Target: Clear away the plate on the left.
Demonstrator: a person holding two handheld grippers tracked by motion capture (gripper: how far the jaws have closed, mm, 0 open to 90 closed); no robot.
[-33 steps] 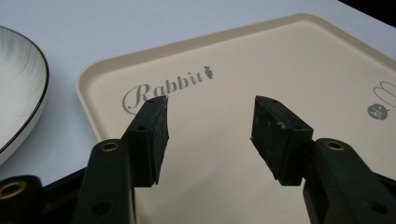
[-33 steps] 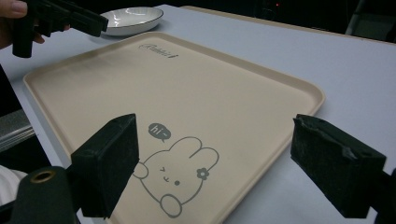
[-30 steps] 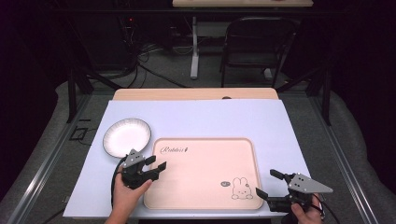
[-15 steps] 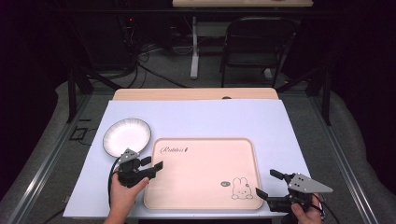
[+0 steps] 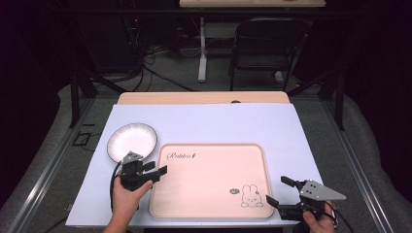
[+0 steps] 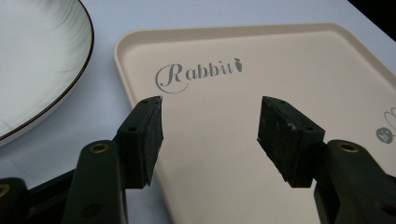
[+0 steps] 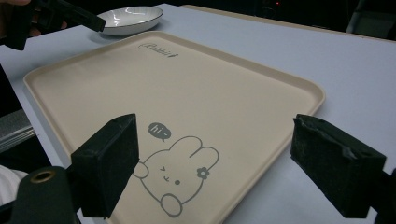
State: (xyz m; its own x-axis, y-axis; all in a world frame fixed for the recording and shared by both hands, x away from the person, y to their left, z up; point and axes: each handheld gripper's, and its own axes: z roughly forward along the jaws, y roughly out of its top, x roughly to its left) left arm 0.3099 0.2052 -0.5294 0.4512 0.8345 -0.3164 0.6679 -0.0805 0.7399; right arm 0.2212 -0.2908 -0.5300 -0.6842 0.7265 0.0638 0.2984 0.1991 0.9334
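A beige tray (image 5: 209,179) printed with "Rabbit" and a bunny lies on the pale table cover. A white plate (image 5: 132,141) with a dark rim sits just off its far left corner. My left gripper (image 5: 154,168) hovers at the tray's left edge. Its jaws have just been opening and stand open with nothing between them. In the left gripper view, the left gripper (image 6: 209,105) frames the tray (image 6: 261,60), with the plate (image 6: 37,56) at left. My right gripper (image 5: 277,190) is open beside the tray's near right corner. The right gripper (image 7: 215,123) looks across the tray (image 7: 163,88) toward the plate (image 7: 130,16).
The pale cover (image 5: 218,126) spreads over a wooden table (image 5: 194,97). Behind the table stand a black chair (image 5: 265,48) and a white post (image 5: 202,53), with cables on the floor. Metal rails run along both sides of the table.
The left gripper has shifted slightly toward the person at the tray's left edge, and its jaws stand a little wider. The right gripper has stayed put.
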